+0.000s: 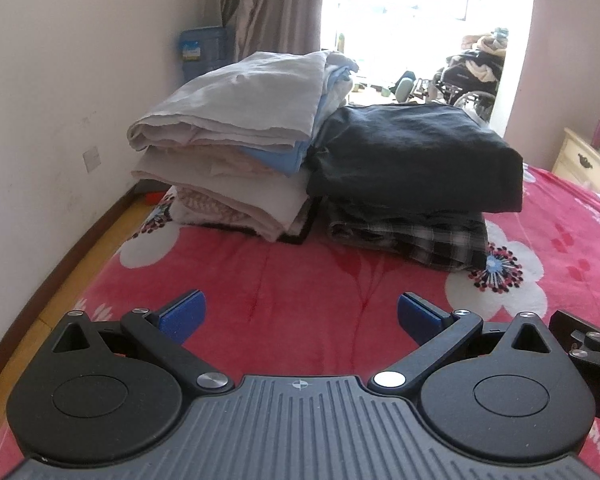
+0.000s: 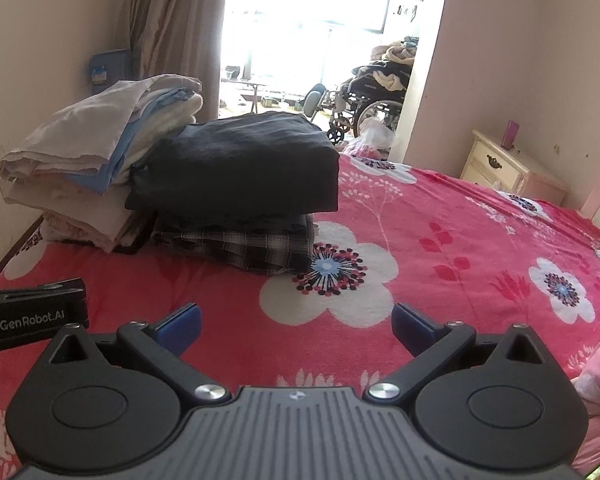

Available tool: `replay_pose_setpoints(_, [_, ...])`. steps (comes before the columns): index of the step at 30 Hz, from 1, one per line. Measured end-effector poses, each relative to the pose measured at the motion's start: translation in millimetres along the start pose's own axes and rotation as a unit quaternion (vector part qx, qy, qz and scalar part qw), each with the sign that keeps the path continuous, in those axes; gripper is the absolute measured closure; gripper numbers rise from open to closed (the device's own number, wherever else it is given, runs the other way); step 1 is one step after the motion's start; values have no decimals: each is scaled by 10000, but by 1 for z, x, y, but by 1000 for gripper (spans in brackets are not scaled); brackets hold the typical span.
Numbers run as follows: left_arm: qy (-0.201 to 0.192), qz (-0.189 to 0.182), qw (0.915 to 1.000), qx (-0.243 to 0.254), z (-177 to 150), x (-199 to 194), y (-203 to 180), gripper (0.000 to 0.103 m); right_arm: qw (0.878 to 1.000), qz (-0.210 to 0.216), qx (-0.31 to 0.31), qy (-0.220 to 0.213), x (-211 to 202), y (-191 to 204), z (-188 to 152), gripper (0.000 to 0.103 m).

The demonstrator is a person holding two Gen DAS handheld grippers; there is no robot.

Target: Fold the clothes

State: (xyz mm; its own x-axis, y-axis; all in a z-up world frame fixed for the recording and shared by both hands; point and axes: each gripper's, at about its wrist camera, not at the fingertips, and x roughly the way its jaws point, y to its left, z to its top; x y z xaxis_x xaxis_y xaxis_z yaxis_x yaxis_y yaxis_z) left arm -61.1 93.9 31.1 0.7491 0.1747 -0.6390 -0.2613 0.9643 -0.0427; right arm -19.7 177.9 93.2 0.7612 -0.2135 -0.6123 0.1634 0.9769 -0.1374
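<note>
Two stacks of folded clothes rest on the red flowered bedspread (image 1: pixel 280 280). The pale stack (image 1: pixel 236 140) of cream, beige and light blue pieces stands on the left. Beside it a folded black garment (image 1: pixel 416 156) lies on top of a plaid piece (image 1: pixel 412 240). The right wrist view shows the pale stack (image 2: pixel 88 152) and the black garment (image 2: pixel 248 168) too. My left gripper (image 1: pixel 300 314) is open over bare bedspread, well short of the stacks. My right gripper (image 2: pixel 296 326) is open too, over a white flower print, with nothing between its fingers.
The bed's left edge drops to a wooden floor (image 1: pixel 60 276) along a wall. A cream nightstand (image 2: pixel 500 168) stands at the far right. A wheelchair (image 2: pixel 364 96) piled with clothes sits by the bright window. Pink fabric (image 2: pixel 598 396) shows at the right edge.
</note>
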Motion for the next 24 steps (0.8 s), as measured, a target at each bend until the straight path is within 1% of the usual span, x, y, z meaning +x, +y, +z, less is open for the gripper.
replay_pose_setpoints(24, [0,43,10000,23,-3,-1,0,0,9999,-43,-134,-32,-1,5,-3,0])
